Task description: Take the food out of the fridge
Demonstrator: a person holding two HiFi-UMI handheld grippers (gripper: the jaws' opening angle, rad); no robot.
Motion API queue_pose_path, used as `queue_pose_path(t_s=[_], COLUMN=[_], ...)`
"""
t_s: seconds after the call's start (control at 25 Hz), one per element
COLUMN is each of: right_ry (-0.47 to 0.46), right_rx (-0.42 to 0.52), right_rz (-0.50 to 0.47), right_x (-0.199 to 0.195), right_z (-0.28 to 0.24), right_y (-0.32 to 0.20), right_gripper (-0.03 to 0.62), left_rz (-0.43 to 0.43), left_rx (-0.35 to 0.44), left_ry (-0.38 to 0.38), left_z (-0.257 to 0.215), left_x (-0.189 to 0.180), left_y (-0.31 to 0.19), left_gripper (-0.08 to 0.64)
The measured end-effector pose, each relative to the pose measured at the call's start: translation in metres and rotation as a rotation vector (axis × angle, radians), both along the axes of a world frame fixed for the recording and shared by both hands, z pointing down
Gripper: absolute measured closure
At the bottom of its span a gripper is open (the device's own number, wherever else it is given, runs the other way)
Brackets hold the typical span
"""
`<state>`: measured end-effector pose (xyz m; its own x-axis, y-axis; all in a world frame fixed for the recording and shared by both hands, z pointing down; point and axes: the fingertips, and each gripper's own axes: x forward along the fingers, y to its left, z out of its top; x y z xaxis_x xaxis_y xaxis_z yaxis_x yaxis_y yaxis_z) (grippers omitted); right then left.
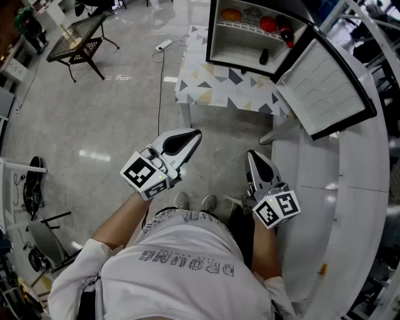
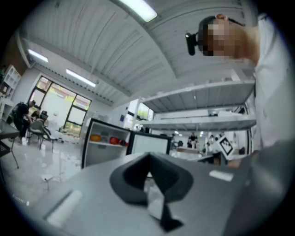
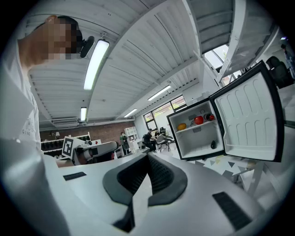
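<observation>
A small fridge stands open on a table with a triangle-patterned cloth, its door swung out to the right. On its top shelf lie an orange fruit, a red fruit and a dark red item. A dark item rests on the fridge floor. My left gripper and right gripper hang level over the floor, well short of the fridge, both shut and empty. The right gripper view shows the fridge ahead with the orange fruit and red fruit.
A white counter curves along the right, beside the fridge door. A cable and power strip lie on the floor left of the table. A black wire table stands far left. People sit in the background.
</observation>
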<state>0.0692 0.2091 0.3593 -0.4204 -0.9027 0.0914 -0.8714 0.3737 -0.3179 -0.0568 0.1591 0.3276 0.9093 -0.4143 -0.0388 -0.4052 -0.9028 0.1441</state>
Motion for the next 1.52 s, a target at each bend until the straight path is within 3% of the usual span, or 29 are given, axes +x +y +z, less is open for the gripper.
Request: queue_pose_path(t_s=[0.6, 1.52], right_ry=[-0.015, -0.015], right_rx=[0.041, 0.028], right_rz=[0.008, -0.043], right_x=[0.02, 0.069], right_z=[-0.005, 0.014], right_y=[0.0, -0.001], right_gripper=[0.592, 0.592], left_rz=[-0.016, -0.072], left_rx=[-0.002, -0.001], left_ry=[-0.001, -0.016], left_z=[0.002, 0.016], left_x=[0.015, 0.058], left_y=[0.004, 0.013], left_gripper=[0.553, 0.552])
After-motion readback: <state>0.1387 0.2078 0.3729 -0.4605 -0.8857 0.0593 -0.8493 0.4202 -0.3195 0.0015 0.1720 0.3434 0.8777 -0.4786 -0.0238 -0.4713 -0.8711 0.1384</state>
